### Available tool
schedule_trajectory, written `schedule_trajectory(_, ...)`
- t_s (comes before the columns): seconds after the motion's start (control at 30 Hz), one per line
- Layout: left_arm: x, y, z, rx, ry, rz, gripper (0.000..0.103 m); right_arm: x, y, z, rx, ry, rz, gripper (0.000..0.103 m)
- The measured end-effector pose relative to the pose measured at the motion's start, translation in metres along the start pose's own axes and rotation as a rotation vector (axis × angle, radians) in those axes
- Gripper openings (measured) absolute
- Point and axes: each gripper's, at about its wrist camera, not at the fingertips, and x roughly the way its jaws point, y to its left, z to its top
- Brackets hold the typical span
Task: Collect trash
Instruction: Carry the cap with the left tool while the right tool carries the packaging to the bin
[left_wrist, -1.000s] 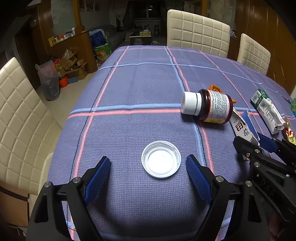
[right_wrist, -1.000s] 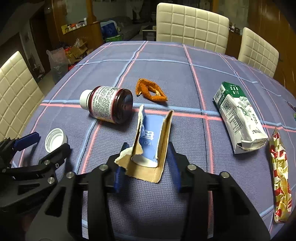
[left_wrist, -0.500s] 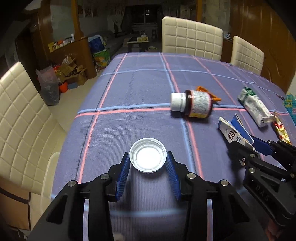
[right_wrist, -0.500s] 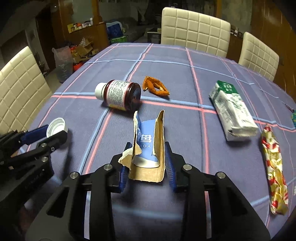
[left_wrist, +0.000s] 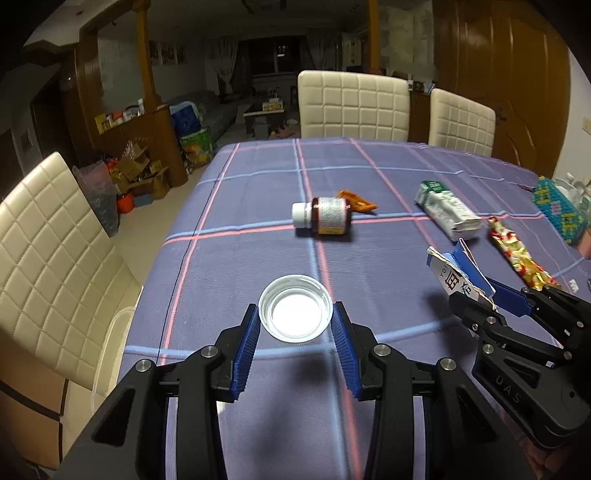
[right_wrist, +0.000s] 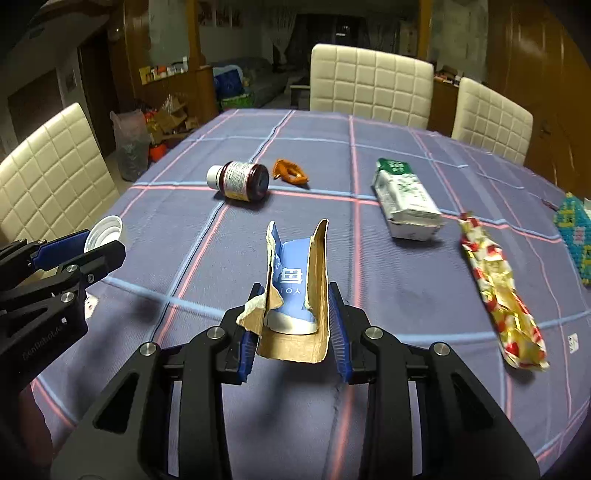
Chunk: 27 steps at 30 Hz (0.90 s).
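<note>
On the checked tablecloth (left_wrist: 258, 192) a bottle (left_wrist: 325, 220), a carton (left_wrist: 445, 208) and a foil wrapper (right_wrist: 500, 295) lie apart. My left gripper (left_wrist: 295, 325) pinches the white cap (left_wrist: 294, 313) above the cloth. My right gripper (right_wrist: 295, 325) clamps the torn box (right_wrist: 299, 291), lifted too.

Two close wrist views, angled down; shared table (left_wrist: 258, 177), both facing chairs (right_wrist: 371, 83)

my left gripper (left_wrist: 295, 325) jaws clamped on white cap (left_wrist: 294, 313), lifted above checked counter (left_wrist: 240, 266), my right gripper (left_wrist: 476, 295) holding torn blue carton (left_wrist: 460, 275), brown bottle (left_wrist: 325, 220) lying beyond, milk carton (left_wrist: 445, 210), gold wrapper (left_wrist: 517, 254) at right
</note>
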Motion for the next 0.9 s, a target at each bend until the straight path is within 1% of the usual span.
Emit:
schedule_trajectory(0.2,-0.028,-0.014,-0.008,0.011,-0.037,-0.001,0.039,-0.026,-0.006,-0.007,-0.007,-0.042,0.010,0.036)
schedule_trajectory(0.4,-0.045,-0.017,-0.011,0.006,-0.056,0.007,0.039,-0.045,-0.010,-0.011,-0.008,-0.074,0.018,0.036)
schedule_trajectory(0.7,-0.060,-0.011,-0.016,-0.012,-0.082,0.014,0.039,-0.056,-0.004,-0.013,-0.025,-0.092,0.025,0.036)
schedule_trajectory(0.9,-0.063,0.004,-0.018,-0.042,-0.086,0.019,0.039,-0.059,0.007,-0.012,-0.047,-0.097,0.027,0.036)
